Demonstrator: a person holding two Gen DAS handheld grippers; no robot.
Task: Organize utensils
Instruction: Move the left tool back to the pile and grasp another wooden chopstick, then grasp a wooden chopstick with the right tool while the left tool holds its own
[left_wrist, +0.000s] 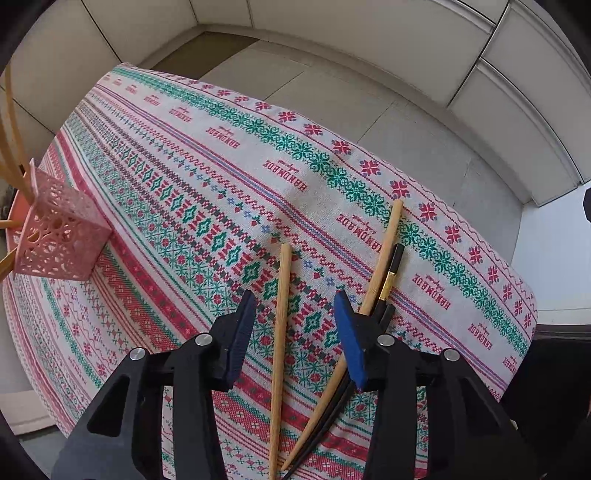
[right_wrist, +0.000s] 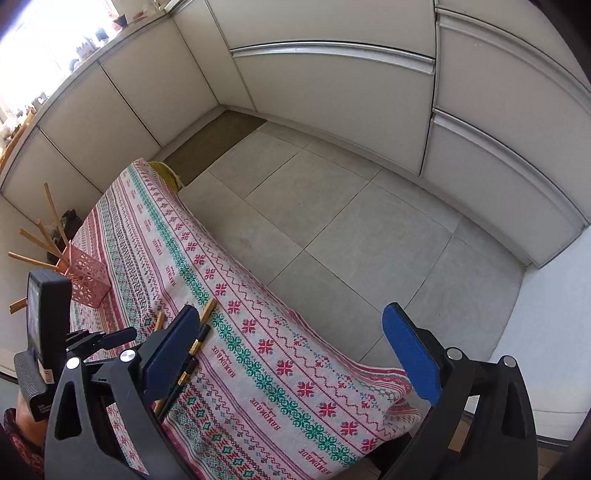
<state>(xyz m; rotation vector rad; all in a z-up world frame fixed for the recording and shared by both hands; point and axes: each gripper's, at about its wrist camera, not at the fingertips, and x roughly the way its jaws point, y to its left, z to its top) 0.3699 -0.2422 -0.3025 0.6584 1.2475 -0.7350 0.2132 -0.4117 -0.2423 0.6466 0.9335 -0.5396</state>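
Observation:
In the left wrist view my left gripper (left_wrist: 295, 314) is open and hovers over the patterned tablecloth (left_wrist: 207, 177). One wooden chopstick (left_wrist: 279, 332) lies between its fingers. A second wooden chopstick (left_wrist: 380, 258) and black chopsticks with a gold band (left_wrist: 389, 277) lie crossed under the right finger. A pink perforated holder (left_wrist: 61, 230) with several wooden chopsticks stands at the far left. In the right wrist view my right gripper (right_wrist: 295, 347) is open and empty above the cloth, with the chopsticks (right_wrist: 201, 334) beside its left finger and the pink holder (right_wrist: 86, 275) beyond.
The table's far edge (right_wrist: 258, 280) drops to a grey tiled floor (right_wrist: 332, 206). White cabinet fronts (right_wrist: 332, 85) line the room. The left gripper's body (right_wrist: 46, 325) and the person's hand sit at the left of the right wrist view.

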